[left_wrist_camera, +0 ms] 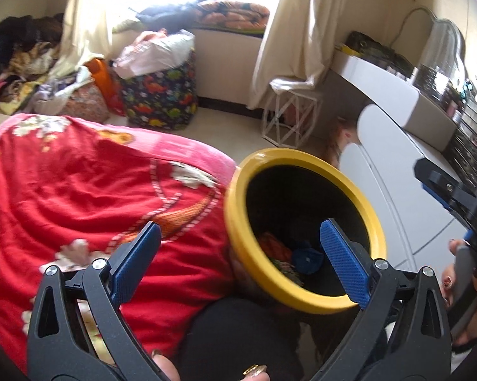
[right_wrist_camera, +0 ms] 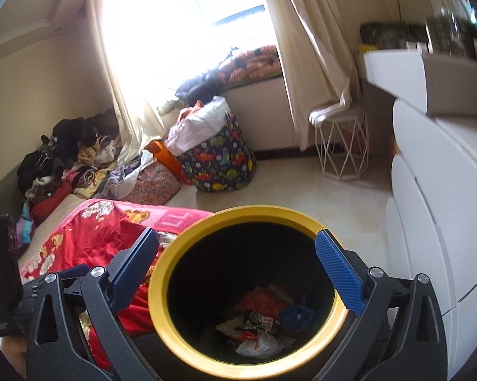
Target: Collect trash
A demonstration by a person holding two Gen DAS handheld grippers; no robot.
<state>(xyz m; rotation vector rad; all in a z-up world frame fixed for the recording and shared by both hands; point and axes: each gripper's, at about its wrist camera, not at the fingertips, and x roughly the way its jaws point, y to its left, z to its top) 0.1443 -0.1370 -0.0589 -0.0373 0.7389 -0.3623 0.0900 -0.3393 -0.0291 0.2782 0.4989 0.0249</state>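
A black bin with a yellow rim stands beside the bed, close below both grippers. Inside it lies trash: a white plastic bag, coloured wrappers, a red piece and a blue piece; some of it shows in the left wrist view. My left gripper is open and empty, its fingers straddling the bin's left rim. My right gripper is open and empty, spread over the bin's mouth. The right gripper's body shows at the right edge of the left wrist view.
A red flowered blanket covers the bed on the left. White drawers stand on the right. A dinosaur-print bag, a white wire stool and piled clothes lie beyond, under the window.
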